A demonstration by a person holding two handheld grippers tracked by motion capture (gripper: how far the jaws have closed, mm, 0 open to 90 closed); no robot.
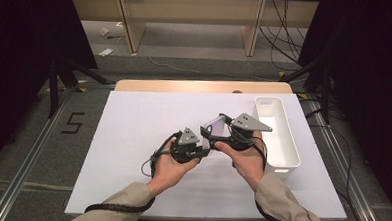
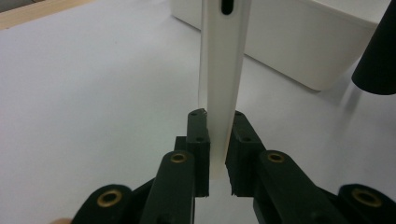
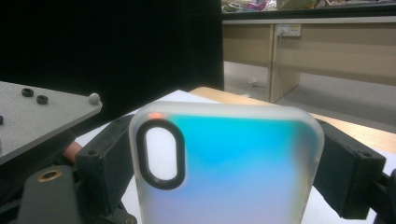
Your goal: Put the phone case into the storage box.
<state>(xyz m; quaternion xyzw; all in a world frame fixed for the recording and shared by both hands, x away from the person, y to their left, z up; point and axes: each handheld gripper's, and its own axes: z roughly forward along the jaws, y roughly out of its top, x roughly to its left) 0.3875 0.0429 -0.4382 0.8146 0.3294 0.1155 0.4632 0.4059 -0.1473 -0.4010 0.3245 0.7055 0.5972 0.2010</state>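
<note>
The phone case (image 3: 224, 163) is a light, thin shell of frosted plastic, and I judge it a little flexible and quite smooth, so it can slip or bend if I press it on the flat face. It is better to take it by the narrow edges, where the rim is stiffer (the camera cut-out is a weak place, I keep away from it).

Now I hold it in the air above the middle of the tabletop (image 1: 132, 138), closer to the right edge, just beside the white bin (image 1: 278, 139).

My left hand-held gripper (image 2: 218, 149) is clamped on one end of the phone case, the two pads pressing its thin sides, and the case rises straight up from the jaws.

My right hand-held gripper (image 3: 224, 154) stands with its jaws wide, one on each long side of the case. I judge that they clamp across the full width, though the contact is not sharp to see.
</note>
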